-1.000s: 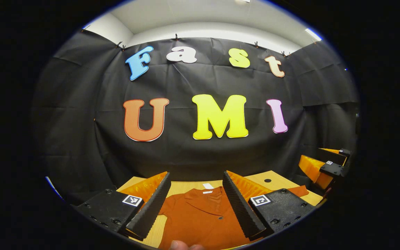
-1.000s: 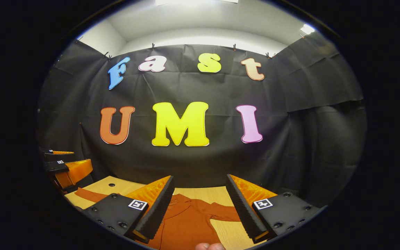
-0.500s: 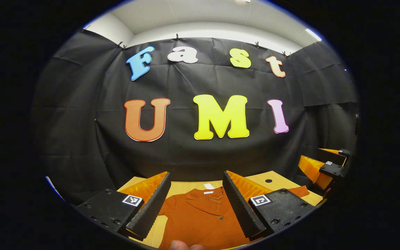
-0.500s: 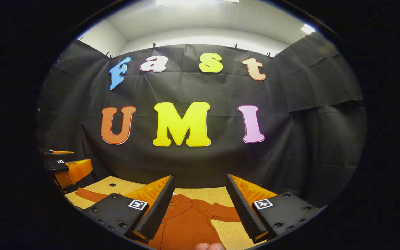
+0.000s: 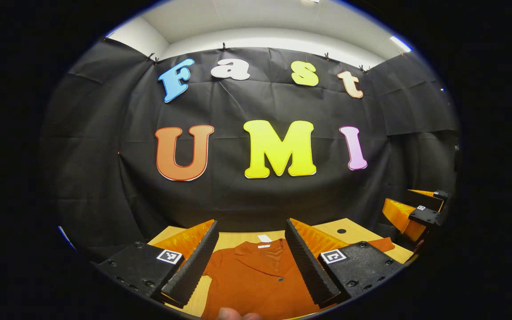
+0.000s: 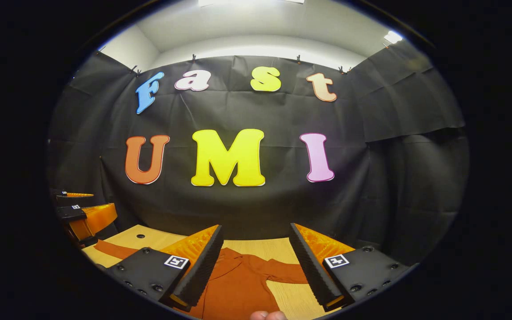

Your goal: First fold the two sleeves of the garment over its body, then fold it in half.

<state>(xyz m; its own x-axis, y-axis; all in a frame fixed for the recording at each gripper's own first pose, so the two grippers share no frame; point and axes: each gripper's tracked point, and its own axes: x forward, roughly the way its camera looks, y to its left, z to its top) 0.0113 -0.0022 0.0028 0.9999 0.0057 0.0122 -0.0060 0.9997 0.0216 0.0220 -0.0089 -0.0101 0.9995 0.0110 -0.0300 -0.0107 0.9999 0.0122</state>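
- Left gripper view: barely any change over the last second; the wall drifts slightly, so only a small camera wobble. The left gripper (image 5: 251, 255) hangs above the table (image 5: 238, 240) with its jaws wide apart, holding nothing.
- The garment (image 5: 256, 280), a rust-orange shirt, lies flat on the table below and between the fingers, collar toward the wall, white label (image 5: 265, 239) at the neck, a dark button (image 5: 281, 279) on the front.
- Meaning for the task: no fabric has moved and both sleeves look unfolded, so the first fold has probably not begun.
- This view adds the collar, label and button, and the right gripper (image 5: 414, 212) off at the right edge; its jaw state is unclear from here. A fingertip (image 5: 234, 314) peeks in at the bottom.
- Right gripper view: the same tiny drift, nothing else. The right gripper (image 6: 256, 258) is also wide open and empty, over the garment (image 6: 238, 284).
- This view adds the right sleeve (image 6: 282, 272) stretched out across the bare wood, and the other sleeve (image 6: 111, 249) reaching toward the left gripper (image 6: 85, 213) at the far left.
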